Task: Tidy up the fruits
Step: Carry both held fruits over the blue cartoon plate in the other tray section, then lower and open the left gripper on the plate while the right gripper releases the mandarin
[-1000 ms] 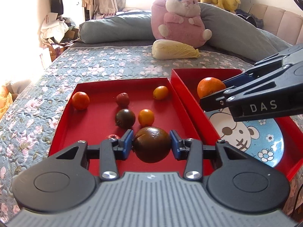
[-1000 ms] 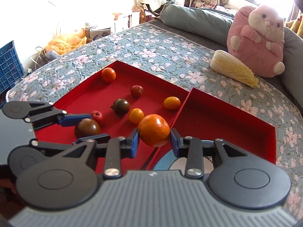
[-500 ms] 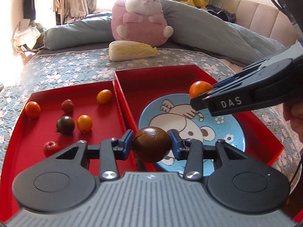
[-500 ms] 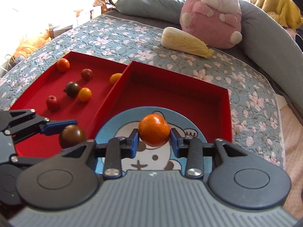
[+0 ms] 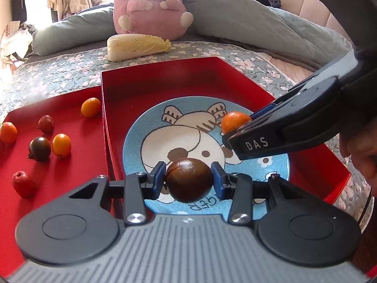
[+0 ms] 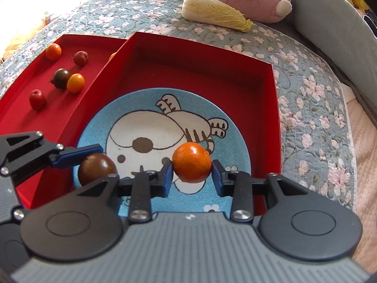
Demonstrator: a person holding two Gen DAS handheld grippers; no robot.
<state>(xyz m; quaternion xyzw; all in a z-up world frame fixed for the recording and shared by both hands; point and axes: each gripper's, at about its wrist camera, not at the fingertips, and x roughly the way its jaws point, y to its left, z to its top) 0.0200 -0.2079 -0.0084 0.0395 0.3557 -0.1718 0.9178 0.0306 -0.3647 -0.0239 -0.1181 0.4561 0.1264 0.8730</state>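
Left gripper (image 5: 189, 179) clamped on brown fruit (image 5: 189, 179), above plate (image 5: 278, 165) near edge. Right gripper (image 6: 192, 165) clamped on orange (image 6: 192, 162), over plate centre, ahead-right of left.

pink plush (image 5: 149, 2), napa cabbage (image 5: 137, 46), floral quilt (image 6: 308, 89)

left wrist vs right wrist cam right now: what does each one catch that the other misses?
Only the left wrist view: the whole orange cherry tomato by the divider wall, and the person's hand.

Only the right wrist view: the quilt right of the red box.

Both: the left gripper holding the brown fruit, the right gripper holding the orange, over the blue plate.
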